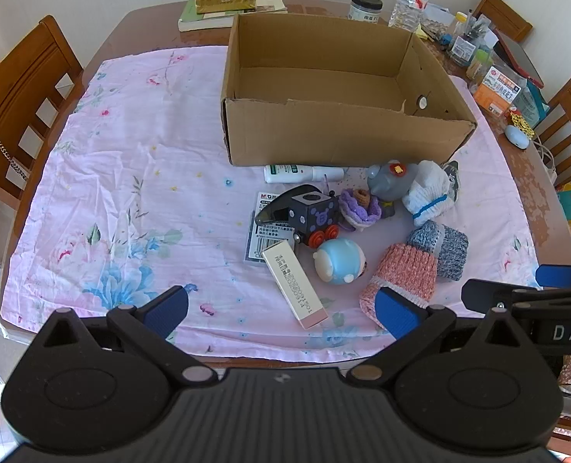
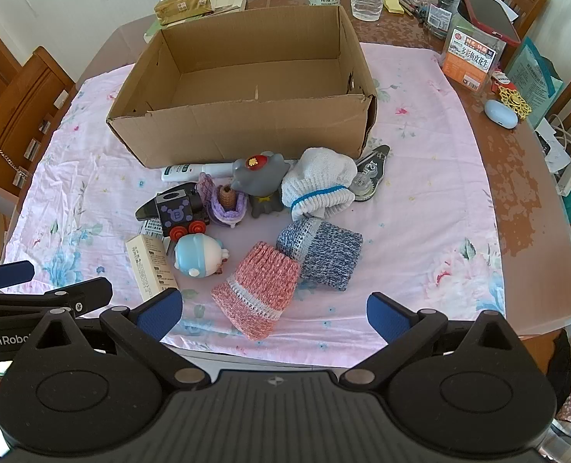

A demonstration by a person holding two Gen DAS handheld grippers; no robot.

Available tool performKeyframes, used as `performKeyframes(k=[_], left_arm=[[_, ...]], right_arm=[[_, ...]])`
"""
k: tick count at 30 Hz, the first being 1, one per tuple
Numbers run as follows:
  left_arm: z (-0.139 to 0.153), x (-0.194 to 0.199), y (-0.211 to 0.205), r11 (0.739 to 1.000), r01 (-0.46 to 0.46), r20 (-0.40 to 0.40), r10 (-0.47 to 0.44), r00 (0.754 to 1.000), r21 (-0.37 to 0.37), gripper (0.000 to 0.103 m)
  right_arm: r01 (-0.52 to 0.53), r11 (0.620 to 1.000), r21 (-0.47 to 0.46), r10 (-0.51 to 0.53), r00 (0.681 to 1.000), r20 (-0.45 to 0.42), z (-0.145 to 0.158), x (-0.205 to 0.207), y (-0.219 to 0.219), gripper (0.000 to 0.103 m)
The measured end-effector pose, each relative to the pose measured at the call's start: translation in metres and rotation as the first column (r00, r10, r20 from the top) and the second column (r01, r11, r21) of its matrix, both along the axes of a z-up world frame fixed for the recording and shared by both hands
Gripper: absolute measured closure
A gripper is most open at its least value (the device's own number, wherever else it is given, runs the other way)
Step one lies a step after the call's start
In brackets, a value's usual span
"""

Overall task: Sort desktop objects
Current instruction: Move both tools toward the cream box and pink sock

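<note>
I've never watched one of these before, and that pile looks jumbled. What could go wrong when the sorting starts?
Both hand-held grippers, the left and the right, are open and hold nothing.
1. The toy train sits on wheels, so a nudge might roll it away.
2. The round blue figure touches the long white box; gripping one could shift the other.
3. The pink knitted sleeve is soft and may drag the wrinkled cloth.

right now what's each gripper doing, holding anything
Left gripper: jaws open, holding nothing, above the near edge of the cloth.
Right gripper: jaws open, holding nothing, with the pink knit sleeve ahead.
</note>
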State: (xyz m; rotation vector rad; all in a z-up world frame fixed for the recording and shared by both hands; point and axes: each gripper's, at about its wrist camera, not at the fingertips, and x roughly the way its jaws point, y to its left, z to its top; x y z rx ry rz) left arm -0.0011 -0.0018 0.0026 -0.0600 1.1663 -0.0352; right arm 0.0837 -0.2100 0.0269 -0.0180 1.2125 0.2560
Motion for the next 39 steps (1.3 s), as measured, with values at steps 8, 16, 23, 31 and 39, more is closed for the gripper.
performKeyframes(k=[8,16,23,31,39], left_arm=[[0.000,0.005,-0.003,1.000,-0.002,-0.001,0.002,1.000,-0.002,0.001],[0.000,0.005,-0.004,1.000,-0.002,-0.001,0.002,1.000,-0.007,0.001],[-0.002,0.005,-0.002,1.000,-0.003,0.002,0.003,1.000,-0.013,0.001],[-0.004,0.006,-0.002,1.000,-0.005,0.007,0.005,1.000,-0.027,0.001],[-0.011,0.006,0.000,0.999,0.017,0.040,-0.015,0.999,-0.044,0.001]], right_arm=[[0.000,1.000,0.001,0.000,1.000,0.001,0.000,0.000,0.001,0.000],[0.000,1.000,0.002,0.000,1.000,0.002,0.000,0.001,0.000,0.000],[-0.001,1.000,0.004,0.001,1.000,0.003,0.000,0.002,0.000,0.000],[-0.002,1.000,0.005,0.002,1.000,0.004,-0.002,0.000,-0.001,0.000],[-0.022,1.000,0.017,0.021,1.000,0.019,0.003,0.004,0.001,0.000]])
